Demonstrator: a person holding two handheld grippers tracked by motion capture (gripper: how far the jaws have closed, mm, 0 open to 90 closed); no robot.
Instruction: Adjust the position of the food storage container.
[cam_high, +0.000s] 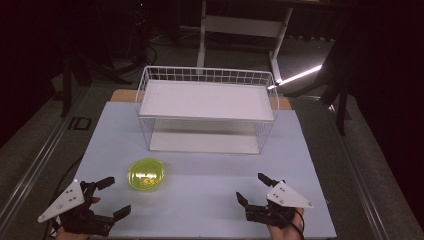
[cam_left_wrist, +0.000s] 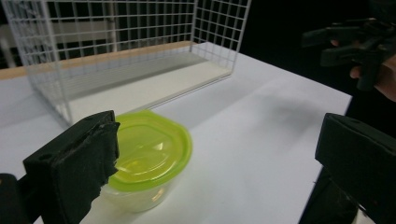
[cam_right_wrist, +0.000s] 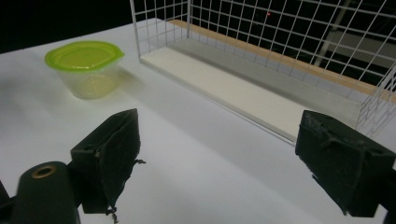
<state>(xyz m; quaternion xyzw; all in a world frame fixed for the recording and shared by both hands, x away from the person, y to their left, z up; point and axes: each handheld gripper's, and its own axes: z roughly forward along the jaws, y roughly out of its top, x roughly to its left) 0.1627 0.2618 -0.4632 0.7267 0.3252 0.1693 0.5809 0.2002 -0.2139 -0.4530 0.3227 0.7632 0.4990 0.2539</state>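
Sitting at the table's near-left corner, the left gripper had its jaws spread wide, nothing between them. Just ahead and slightly right of it sat the container, green lid on, standing on the white tabletop, clear of the rack. High view showed only the lid from above; left gripper view showed the container up close with its clear tub under the lid, partly behind the left jaw. Right gripper view showed the container side-on, upright, near the rack's corner but apart from it. Wire rack stood mid-table toward the far edge, two white shelves, both bare. Wide bare tabletop between container and right gripper, which sat near the near-right edge, jaws also released and apart, grasping nothing. Floor beyond the table edges was dark.
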